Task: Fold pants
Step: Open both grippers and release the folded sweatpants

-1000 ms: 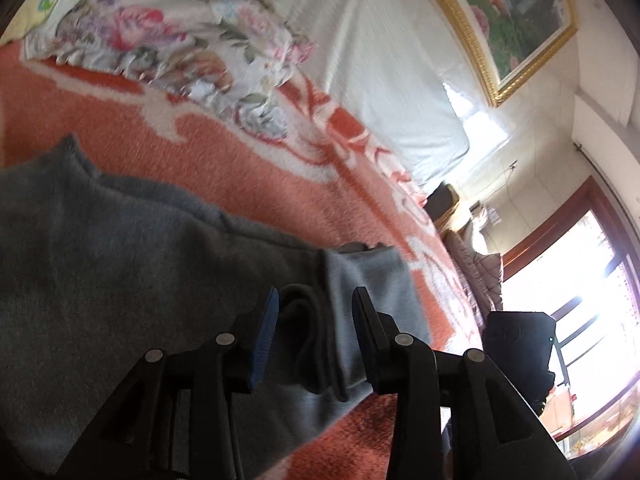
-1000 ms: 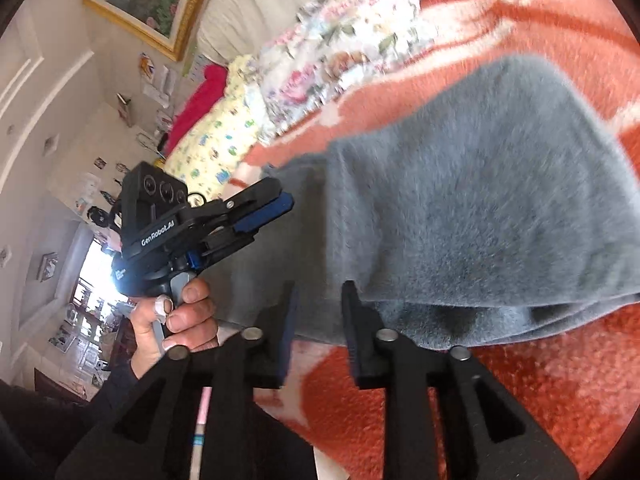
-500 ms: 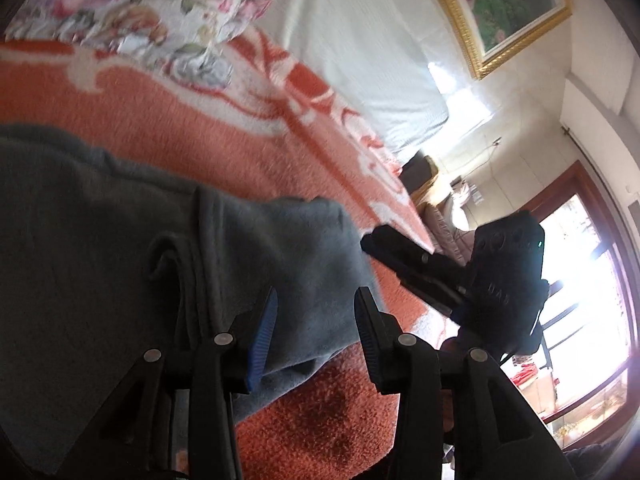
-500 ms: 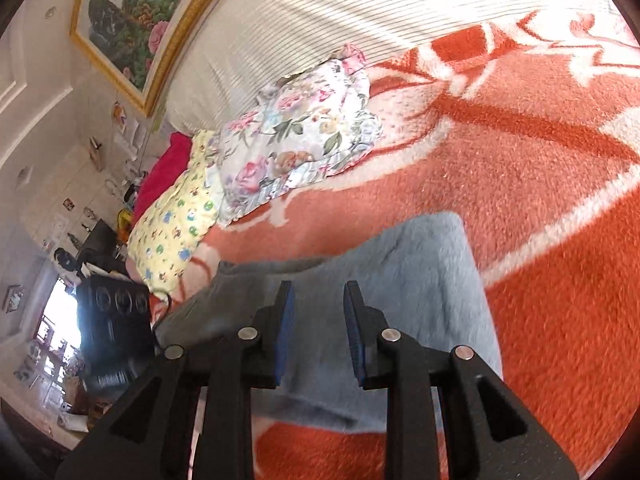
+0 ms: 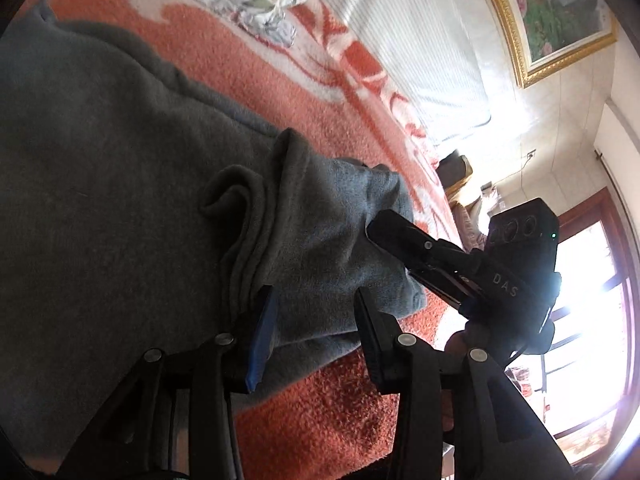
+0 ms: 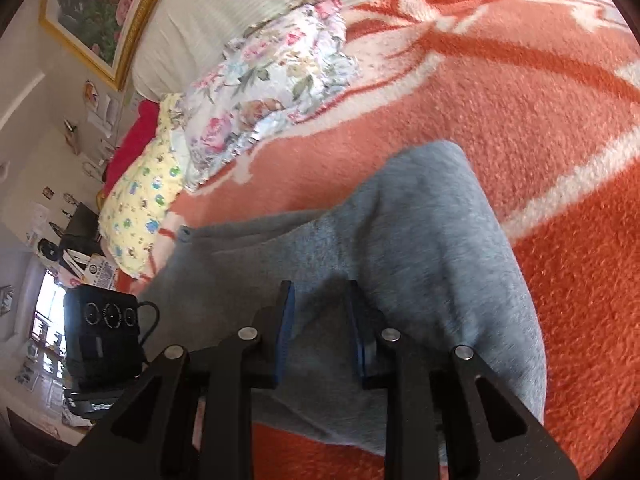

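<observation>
The grey fleece pants (image 5: 120, 160) lie folded on an orange and white blanket (image 5: 320, 420). A bunched ridge of cloth (image 5: 236, 200) runs across their top layer. My left gripper (image 5: 316, 320) hovers over the near edge of the pants, jaws apart, and the pads do not press the cloth seen between them. My right gripper (image 5: 378, 226) comes in from the right with its tip at the pants' far corner. In the right wrist view the right gripper (image 6: 320, 316) stands open low over the pants (image 6: 420, 240), nothing pinched.
A floral pillow (image 6: 272, 80) and a yellow pillow (image 6: 140, 200) lie at the head of the bed by the white headboard (image 5: 420, 60). A gold-framed painting (image 5: 560, 8) hangs above. Bare blanket (image 6: 520, 100) stretches beyond the pants. A bright window (image 5: 592, 320) is to the right.
The fold that stood between the left jaws now lies on the pants. The right gripper has swung in from beyond the front edge, over the pants, and entered the left view.
</observation>
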The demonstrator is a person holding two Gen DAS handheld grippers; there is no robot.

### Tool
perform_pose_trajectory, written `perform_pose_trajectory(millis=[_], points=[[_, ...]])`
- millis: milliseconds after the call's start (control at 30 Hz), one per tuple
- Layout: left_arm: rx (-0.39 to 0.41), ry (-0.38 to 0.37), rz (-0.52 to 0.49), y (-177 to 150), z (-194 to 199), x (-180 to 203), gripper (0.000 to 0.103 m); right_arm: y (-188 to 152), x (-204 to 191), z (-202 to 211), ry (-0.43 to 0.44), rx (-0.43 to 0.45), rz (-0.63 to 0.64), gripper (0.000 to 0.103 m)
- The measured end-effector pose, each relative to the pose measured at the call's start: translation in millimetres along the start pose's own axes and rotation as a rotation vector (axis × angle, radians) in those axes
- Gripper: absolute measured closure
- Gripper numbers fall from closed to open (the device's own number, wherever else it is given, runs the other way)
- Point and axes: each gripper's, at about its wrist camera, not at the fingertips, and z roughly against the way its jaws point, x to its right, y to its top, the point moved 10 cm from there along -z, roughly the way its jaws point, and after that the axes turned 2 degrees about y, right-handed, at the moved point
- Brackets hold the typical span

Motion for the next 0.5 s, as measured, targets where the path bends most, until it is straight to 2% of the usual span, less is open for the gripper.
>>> perform_pose_trajectory(millis=[100, 233, 267, 333, 367, 500], points=[[0.045, 0.008, 0.012, 0.7, 20.2, -0.5, 0.055, 2.5, -15.4, 4.0, 0.005, 0.004, 0.022, 0.076], [0.116, 0.038, 0.052, 0.2, 55.6, -14.7, 0.054, 2.0, -41.5, -0.5, 0.031, -0.007, 0.058, 0.075], [0.133, 0.045, 0.064, -0.7, 64.5, -19.6, 0.053, 0.6, -50.6, -4.7, 0.04, -0.019, 0.069, 0.073], [0.169, 0.063, 0.095, -3.2, 83.0, -32.4, 0.051, -2.1, -62.7, -11.4, 0.049, -0.038, 0.083, 0.046], [0.184, 0.069, 0.111, -4.3, 91.4, -38.6, 0.051, -4.0, -72.8, -16.6, 0.056, -0.047, 0.105, 0.043], [0.259, 0.096, 0.2, -12.1, 131.8, -71.0, 0.051, -12.0, -103.3, -34.2, 0.078, -0.081, 0.167, 0.043]])
